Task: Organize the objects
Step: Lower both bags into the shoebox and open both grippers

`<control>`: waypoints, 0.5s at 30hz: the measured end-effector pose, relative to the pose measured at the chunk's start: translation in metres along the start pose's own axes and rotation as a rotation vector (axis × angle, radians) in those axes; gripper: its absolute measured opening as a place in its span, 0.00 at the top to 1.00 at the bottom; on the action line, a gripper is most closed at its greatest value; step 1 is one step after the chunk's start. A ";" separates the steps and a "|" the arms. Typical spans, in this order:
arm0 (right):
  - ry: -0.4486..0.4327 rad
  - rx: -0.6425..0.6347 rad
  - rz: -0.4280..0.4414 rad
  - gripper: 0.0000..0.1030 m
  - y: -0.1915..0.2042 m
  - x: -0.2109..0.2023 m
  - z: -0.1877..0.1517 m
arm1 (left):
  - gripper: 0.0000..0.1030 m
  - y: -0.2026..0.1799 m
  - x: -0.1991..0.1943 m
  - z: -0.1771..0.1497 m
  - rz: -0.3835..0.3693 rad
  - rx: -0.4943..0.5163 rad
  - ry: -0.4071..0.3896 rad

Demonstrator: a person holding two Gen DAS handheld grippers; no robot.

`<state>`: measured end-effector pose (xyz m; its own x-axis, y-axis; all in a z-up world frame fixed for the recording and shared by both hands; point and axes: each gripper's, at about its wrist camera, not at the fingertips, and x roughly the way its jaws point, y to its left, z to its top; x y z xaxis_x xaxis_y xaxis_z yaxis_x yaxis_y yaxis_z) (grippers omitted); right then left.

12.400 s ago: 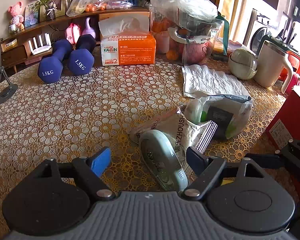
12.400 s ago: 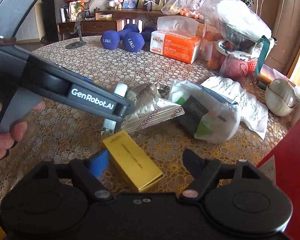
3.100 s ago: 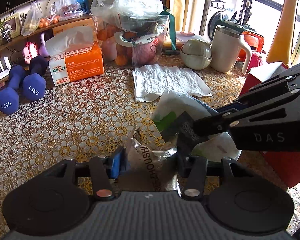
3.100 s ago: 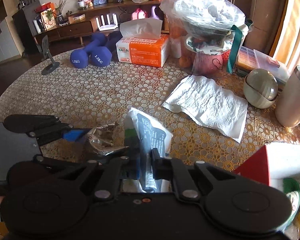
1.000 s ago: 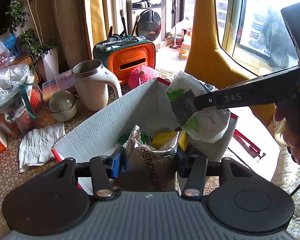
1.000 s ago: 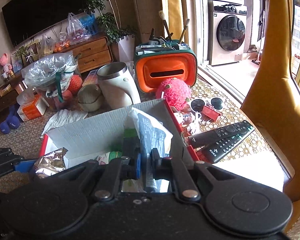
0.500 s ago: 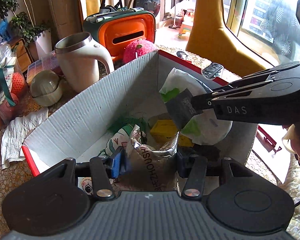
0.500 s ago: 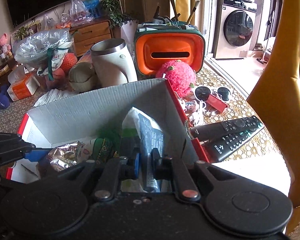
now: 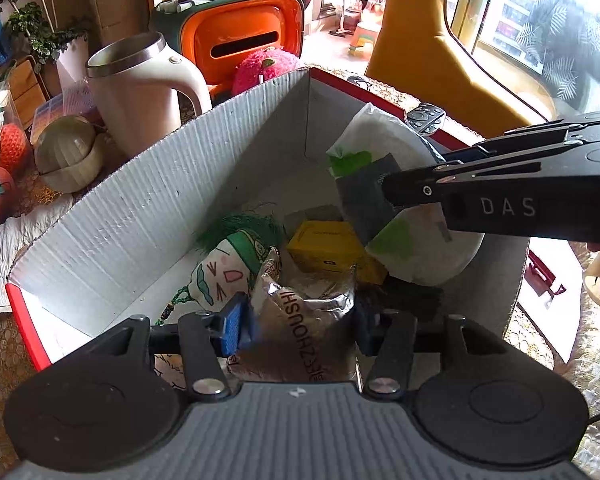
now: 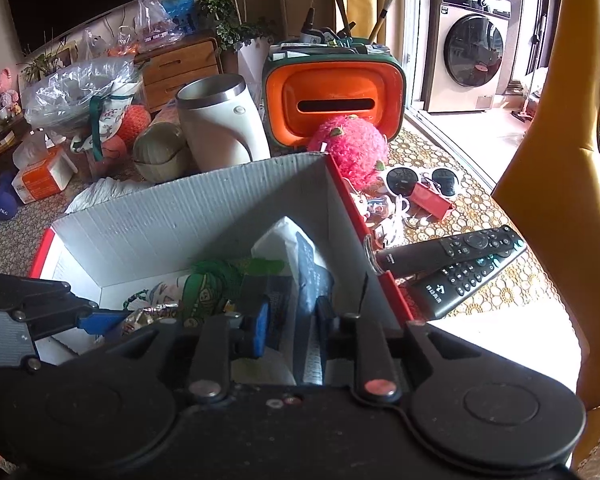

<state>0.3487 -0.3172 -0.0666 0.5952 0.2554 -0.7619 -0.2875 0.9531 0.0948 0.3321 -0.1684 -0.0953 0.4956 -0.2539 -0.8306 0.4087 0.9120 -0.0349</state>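
Sunlit windows and a yellow chair back close off the far side in the left wrist view, and the patterned surface shows only at the margins. A cardboard box with red outer edges fills the middle, its grey walls rising on the left and far sides and leaving open room only straight above. The left gripper hangs over the near rim, its fingers pinching a silver foil bag; the bag's lower end is hidden by the gripper body. Below it lie a green-haired doll and a yellow box, both partly covered. The right gripper reaches in from the right, beside a white plastic pouch over the box's right corner.

Clutter crowds the surface beyond the box in the right wrist view: a cream kettle, an orange case, and two remotes just outside the red edge. The right gripper has just been opening; its fingers stand parted with the pouch between them, and I cannot tell whether either still touches it. The box floor is mostly hidden.
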 end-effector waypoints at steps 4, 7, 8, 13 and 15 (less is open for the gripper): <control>-0.011 0.002 0.001 0.66 -0.001 -0.008 -0.002 | 0.46 -0.001 -0.003 -0.002 0.004 0.004 -0.009; -0.022 -0.002 -0.004 0.59 0.001 -0.015 -0.004 | 0.41 -0.002 -0.009 -0.004 -0.002 0.004 -0.014; -0.027 -0.003 -0.009 0.57 0.001 -0.017 -0.005 | 0.41 -0.002 -0.012 -0.005 -0.002 0.003 -0.021; -0.048 0.007 -0.001 0.52 0.001 -0.032 -0.007 | 0.37 -0.001 -0.032 -0.007 0.000 -0.012 -0.057; -0.060 0.004 0.009 0.50 0.004 -0.040 -0.009 | 0.37 0.000 -0.042 -0.008 0.006 -0.014 -0.074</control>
<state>0.3167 -0.3256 -0.0416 0.6367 0.2730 -0.7211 -0.2901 0.9513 0.1040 0.3055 -0.1553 -0.0652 0.5537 -0.2710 -0.7874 0.3947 0.9180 -0.0384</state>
